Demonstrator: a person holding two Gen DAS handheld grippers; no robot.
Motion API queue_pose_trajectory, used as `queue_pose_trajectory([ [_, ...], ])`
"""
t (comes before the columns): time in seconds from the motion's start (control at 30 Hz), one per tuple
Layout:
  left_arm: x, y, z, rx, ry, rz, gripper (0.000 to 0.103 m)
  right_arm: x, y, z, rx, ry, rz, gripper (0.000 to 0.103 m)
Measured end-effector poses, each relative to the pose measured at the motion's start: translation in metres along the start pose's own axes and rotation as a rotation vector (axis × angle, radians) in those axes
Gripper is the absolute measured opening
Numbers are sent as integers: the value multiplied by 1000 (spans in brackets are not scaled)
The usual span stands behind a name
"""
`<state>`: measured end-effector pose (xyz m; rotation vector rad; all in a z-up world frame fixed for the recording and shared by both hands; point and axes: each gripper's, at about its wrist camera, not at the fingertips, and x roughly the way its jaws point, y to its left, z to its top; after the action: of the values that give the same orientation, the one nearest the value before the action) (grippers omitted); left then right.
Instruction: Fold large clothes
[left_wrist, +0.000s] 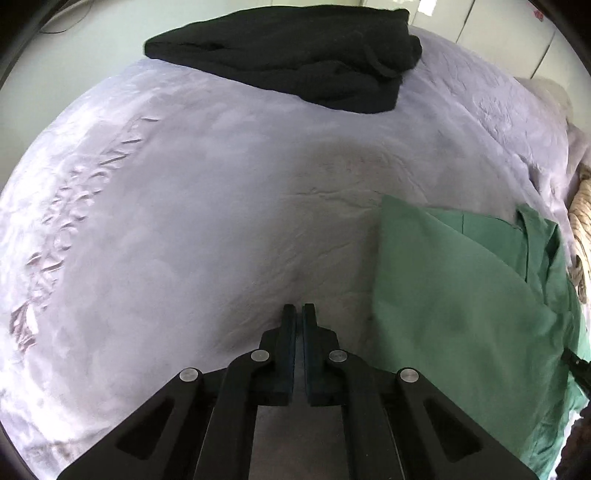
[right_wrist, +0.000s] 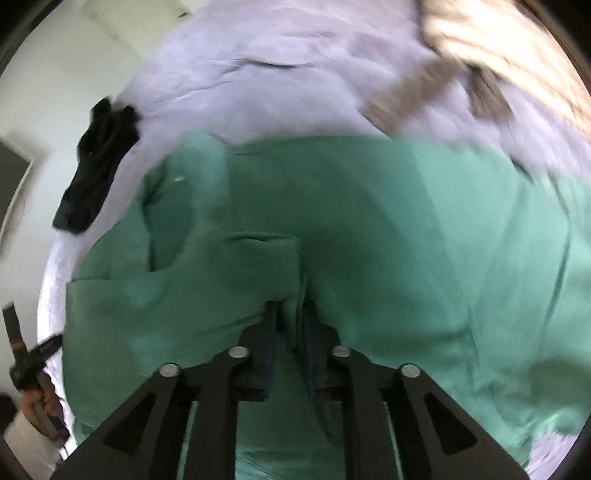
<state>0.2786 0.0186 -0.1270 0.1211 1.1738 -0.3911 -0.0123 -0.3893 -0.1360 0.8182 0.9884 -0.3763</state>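
My right claw (right_wrist: 290, 314) pinches a bunched fold of the green garment (right_wrist: 369, 229), spread on the pale bedsheet (right_wrist: 295, 74). My left claw (left_wrist: 299, 314) is closed, empty, just beside it. Farther off lies black clothing (left_wrist: 295, 55).

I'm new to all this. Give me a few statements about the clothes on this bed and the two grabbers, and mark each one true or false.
1. The right gripper pinches a fold of the green garment. True.
2. The left gripper holds the black garment. False: its jaws are shut on nothing, over the bare lavender sheet, and the black garment lies far off at the bed's edge.
3. The green garment lies on top of the black one. False: they lie apart, with sheet between them.
4. A beige knitted item lies by the green garment. True.
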Motion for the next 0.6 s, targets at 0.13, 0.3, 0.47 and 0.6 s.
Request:
queue_pose_trajectory([
  [0.13, -31, -4, -4, 57, -34, -14, 7, -21, -15, -10, 55, 15, -41, 48],
  [0.3, -66, -29, -27, 161, -61, -82, 7, -56, -12, -36, 83, -10, 14, 52],
  [0.47, -35, -49, -64, 239, 30, -2, 7, -48, 18, -50, -25, 8, 44, 52],
  [0.6, -22, -30, -77, 215, 45, 99, 8, -16, 14, -58, -9, 99, 14, 49],
])
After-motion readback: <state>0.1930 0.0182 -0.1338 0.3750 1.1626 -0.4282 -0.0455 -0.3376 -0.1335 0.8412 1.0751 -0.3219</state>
